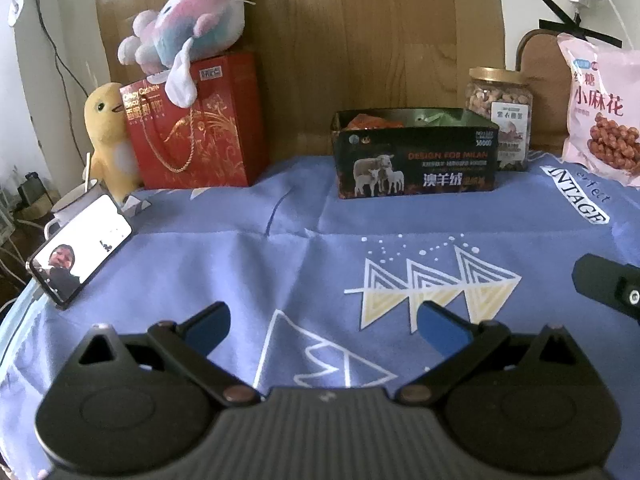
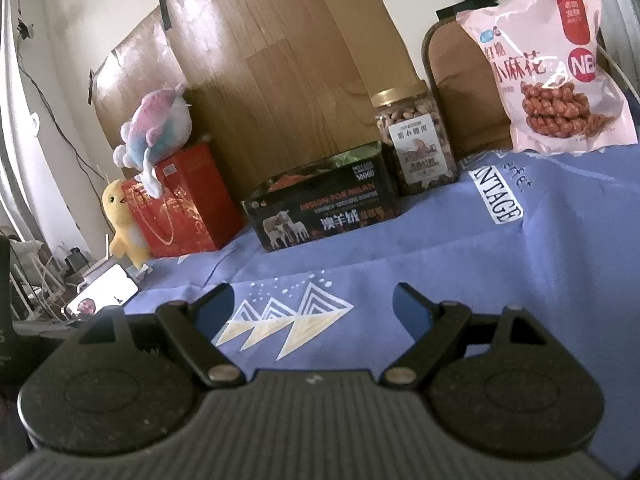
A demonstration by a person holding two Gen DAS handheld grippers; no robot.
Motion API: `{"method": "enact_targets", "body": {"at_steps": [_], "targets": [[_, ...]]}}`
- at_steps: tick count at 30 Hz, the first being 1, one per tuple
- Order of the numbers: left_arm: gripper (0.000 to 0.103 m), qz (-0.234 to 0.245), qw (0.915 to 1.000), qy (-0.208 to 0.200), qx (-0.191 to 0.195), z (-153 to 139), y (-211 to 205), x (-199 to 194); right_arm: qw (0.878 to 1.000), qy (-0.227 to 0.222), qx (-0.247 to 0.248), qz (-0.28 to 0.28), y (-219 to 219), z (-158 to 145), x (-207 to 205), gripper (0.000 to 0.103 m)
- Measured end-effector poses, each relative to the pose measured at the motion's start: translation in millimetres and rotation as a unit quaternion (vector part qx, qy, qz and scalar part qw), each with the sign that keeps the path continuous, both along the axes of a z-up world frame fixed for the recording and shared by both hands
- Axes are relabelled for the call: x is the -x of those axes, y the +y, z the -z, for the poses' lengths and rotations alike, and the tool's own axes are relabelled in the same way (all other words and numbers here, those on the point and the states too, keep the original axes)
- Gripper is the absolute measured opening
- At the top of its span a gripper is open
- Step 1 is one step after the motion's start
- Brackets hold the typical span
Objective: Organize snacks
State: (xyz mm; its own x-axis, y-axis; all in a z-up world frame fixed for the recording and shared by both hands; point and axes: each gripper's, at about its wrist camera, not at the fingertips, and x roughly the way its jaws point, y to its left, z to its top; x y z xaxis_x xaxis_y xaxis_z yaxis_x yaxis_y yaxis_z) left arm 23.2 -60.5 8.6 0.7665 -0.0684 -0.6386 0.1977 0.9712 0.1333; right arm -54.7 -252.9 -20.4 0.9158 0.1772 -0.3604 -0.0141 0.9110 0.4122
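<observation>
Surface: blue patterned cloth [image 1: 224,264]. On it, across the frame's upper half: red gift bag [image 1: 196,128] at left, black open box [image 1: 416,160] (centre), nut jar [image 1: 500,116], pink snack bag [image 1: 600,112] at right; phone [image 1: 80,248] at left edge.

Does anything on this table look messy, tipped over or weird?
Nothing is spilled or broken. The oddest bit: a pastel plush toy flopped on top of the red gift bag. The pink snack bag stands leaning against the board behind it.
</observation>
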Motion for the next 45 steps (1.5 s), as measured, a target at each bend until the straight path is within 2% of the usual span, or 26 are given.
{"method": "enact_targets", "body": {"at_steps": [11, 45], "targets": [[0.103, 0.001, 1.0000, 0.006, 0.003, 3, 0, -7, 1.000, 0.004, 0.004, 0.001, 0, 0, -6, 0.088], [0.103, 0.011, 0.9999, 0.010, 0.008, -7, -2, 8, 1.000, -0.003, 0.012, 0.006, 1, -12, 10, 0.088]]}}
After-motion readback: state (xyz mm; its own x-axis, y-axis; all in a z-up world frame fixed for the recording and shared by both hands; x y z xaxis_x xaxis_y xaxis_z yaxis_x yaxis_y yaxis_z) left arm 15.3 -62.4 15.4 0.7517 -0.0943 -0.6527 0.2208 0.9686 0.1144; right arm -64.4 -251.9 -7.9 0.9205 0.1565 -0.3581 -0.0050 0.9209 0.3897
